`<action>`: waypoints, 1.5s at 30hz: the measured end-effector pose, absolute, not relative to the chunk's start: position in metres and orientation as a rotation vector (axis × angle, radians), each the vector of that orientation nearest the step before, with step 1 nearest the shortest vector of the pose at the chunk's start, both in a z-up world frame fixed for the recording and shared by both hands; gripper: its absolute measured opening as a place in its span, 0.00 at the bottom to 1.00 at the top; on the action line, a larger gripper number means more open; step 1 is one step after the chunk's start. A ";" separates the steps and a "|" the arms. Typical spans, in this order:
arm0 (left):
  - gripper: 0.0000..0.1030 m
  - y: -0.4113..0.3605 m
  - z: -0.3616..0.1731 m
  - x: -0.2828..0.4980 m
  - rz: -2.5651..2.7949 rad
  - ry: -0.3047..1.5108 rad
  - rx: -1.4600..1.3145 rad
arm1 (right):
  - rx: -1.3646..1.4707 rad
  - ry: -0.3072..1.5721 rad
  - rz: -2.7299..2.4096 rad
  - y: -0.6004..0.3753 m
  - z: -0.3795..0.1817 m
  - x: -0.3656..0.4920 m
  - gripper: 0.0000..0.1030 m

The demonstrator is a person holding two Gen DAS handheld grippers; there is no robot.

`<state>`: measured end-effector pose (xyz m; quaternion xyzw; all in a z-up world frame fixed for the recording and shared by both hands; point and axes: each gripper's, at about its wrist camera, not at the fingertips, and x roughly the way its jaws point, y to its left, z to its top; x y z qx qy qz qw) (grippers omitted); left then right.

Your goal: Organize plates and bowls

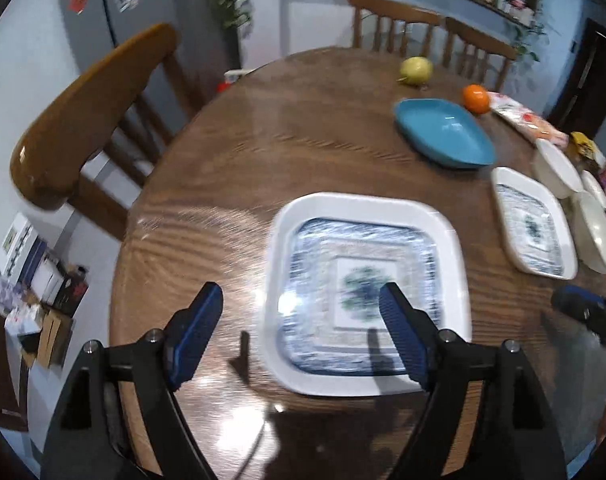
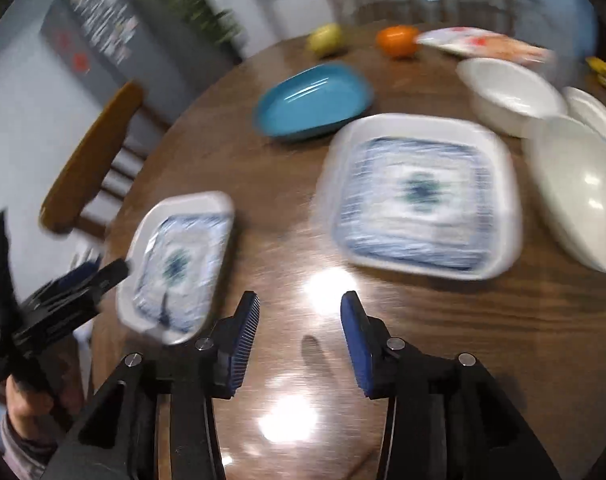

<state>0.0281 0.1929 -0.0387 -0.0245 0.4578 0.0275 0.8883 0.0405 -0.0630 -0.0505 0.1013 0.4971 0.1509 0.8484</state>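
1. A round wooden table (image 1: 231, 152) carries everything.
2. Just ahead of the left gripper (image 1: 301, 312) lies a square plate (image 1: 367, 208).
3. Ahead of the right gripper (image 2: 299, 312) lies a second plate (image 2: 423, 128).
4. Farther off: a blue dish (image 2: 315, 100), a yellow fruit (image 2: 325, 38), an orange (image 2: 397, 41), a packet (image 2: 483, 44).
5. To its right, three white bowls (image 2: 511, 88), it seems, through blur.
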 end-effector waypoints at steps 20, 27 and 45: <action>0.62 0.033 -0.068 0.112 -0.174 1.008 0.047 | 0.310 1.010 0.036 -0.148 -0.083 0.073 0.42; 0.31 0.029 -0.081 0.124 -0.190 1.054 0.019 | 0.265 1.000 0.004 -0.143 -0.085 0.082 0.24; 0.14 0.060 -0.044 0.086 -0.131 0.950 0.015 | 0.265 0.958 0.142 -0.118 -0.049 0.059 0.10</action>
